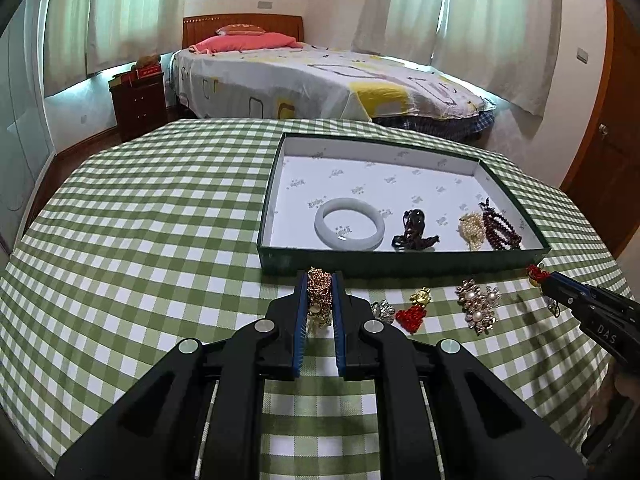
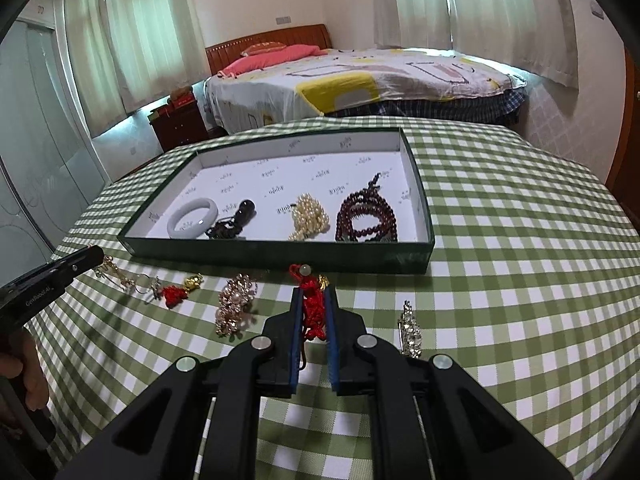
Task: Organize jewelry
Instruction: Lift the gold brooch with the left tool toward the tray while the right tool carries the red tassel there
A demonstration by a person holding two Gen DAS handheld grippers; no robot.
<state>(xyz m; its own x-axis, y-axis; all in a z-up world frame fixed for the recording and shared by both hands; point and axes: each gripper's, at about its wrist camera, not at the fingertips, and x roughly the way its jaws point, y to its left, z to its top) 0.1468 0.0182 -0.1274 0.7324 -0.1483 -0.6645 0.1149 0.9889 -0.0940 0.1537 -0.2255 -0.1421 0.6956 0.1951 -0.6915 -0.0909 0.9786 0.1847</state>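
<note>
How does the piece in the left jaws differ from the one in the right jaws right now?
The left gripper is shut on a gold chain piece; the right gripper is shut on a red knotted cord charm. The chain is metallic links, with small pendants hanging below; the charm is woven cord topped by a pale bead. Both are clamped between blue pads, just short of the green tray.

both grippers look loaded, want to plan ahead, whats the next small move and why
Probably carry both forward over the tray and release. The left gripper is shut on a gold chain, the right gripper on a red charm, and the other sorted pieces already lie in the tray.
</note>
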